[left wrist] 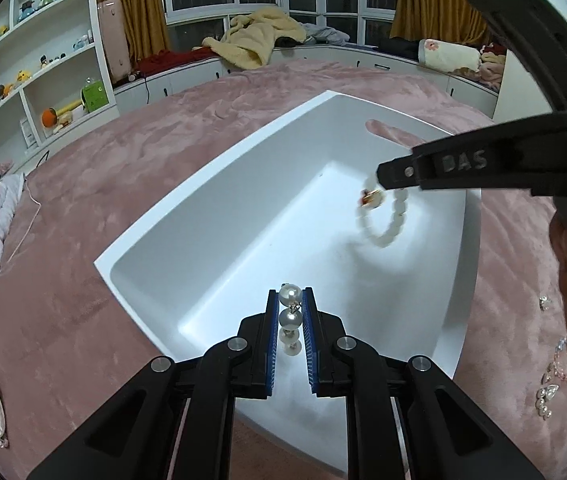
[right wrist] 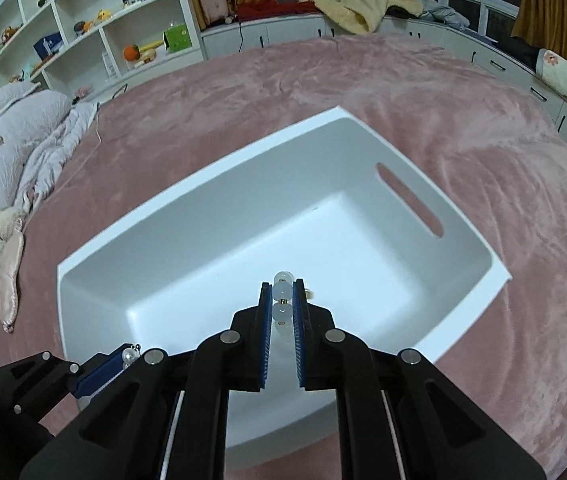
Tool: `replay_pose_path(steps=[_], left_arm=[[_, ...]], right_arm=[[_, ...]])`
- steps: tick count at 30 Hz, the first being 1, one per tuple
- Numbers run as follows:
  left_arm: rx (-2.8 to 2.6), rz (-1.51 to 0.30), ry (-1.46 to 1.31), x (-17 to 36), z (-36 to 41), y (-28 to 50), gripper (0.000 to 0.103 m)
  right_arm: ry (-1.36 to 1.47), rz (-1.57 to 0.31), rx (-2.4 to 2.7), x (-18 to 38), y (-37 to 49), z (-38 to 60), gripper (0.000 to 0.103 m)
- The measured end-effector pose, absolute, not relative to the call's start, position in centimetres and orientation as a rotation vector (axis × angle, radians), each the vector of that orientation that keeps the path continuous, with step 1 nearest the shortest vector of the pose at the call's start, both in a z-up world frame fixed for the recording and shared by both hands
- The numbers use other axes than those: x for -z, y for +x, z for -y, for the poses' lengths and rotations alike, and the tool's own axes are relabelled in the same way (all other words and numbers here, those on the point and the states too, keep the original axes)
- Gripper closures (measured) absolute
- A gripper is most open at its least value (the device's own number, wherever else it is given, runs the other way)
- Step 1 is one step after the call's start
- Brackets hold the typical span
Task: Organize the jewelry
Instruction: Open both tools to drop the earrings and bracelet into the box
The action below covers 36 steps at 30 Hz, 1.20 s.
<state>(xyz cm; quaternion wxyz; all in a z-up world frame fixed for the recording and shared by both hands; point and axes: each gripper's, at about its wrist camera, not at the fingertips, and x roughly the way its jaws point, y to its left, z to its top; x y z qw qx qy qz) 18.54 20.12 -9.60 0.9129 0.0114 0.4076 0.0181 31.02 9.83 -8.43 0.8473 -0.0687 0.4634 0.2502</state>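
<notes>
Left wrist view: the left tool point(left wrist: 291, 300) at lower centre is nearly closed, pinching a pearl string point(left wrist: 289, 310). Beyond it, a white bin point(left wrist: 219, 184) sits on the pink bed point(left wrist: 123, 168). At right, the right tool point(left wrist: 383, 178) grips a bead bracelet point(left wrist: 387, 220) dangling over the bin. More jewelry point(left wrist: 555, 376) lies on the bed at lower right. Right wrist view: the closed tool pinches pale beads over the bin.

White shelves point(right wrist: 95, 28) of toys, crumpled grey quilt point(right wrist: 23, 148), yellow blanket point(left wrist: 255, 36) by the windows.
</notes>
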Motion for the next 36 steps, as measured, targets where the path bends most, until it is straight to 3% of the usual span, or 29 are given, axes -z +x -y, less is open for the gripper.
replay_pose_path(steps=[4, 7, 10, 11, 13, 14, 17, 27, 36], left_arm=[[-0.022, -0.840, 0.017, 9.7, -20.2, 18.9, 0.084], [-0.018, -0.823, 0.017, 9.5, -20.4, 18.9, 0.070], [-0.006, -0.806, -0.002, 9.3, -20.5, 18.5, 0.056], [-0.004, -0.800, -0.007, 9.1, -20.7, 18.4, 0.054], [-0.004, -0.796, -0.015, 8.9, -20.8, 18.1, 0.046], [-0.001, -0.791, -0.022, 8.7, -20.9, 17.9, 0.045], [0.000, -0.769, -0.034, 8.1, -21.1, 17.7, 0.022], [0.040, -0.729, -0.019, 6.2, -19.8, 16.9, 0.012], [0.137, -0.697, 0.041, 4.6, -14.2, 14.9, 0.012]], right_arm=[[-0.135, -1.014, -0.519, 9.7, 31.4, -10.3, 0.092], [-0.117, -1.016, -0.505, 10.0, 31.5, -10.2, 0.088], [-0.081, -1.010, -0.509, 9.8, 31.7, -9.9, 0.057], [-0.068, -1.004, -0.512, 9.5, 31.8, -9.8, 0.052], [-0.045, -0.990, -0.514, 8.9, 31.8, -9.4, 0.052], [-0.029, -0.981, -0.517, 8.4, 31.8, -9.1, 0.046], [-0.010, -0.951, -0.517, 7.0, 31.8, -8.4, 0.025], [-0.044, -0.881, -0.472, 3.4, 30.5, -4.5, 0.018], [-0.051, -0.860, -0.386, 1.9, 28.7, 2.3, 0.017]])
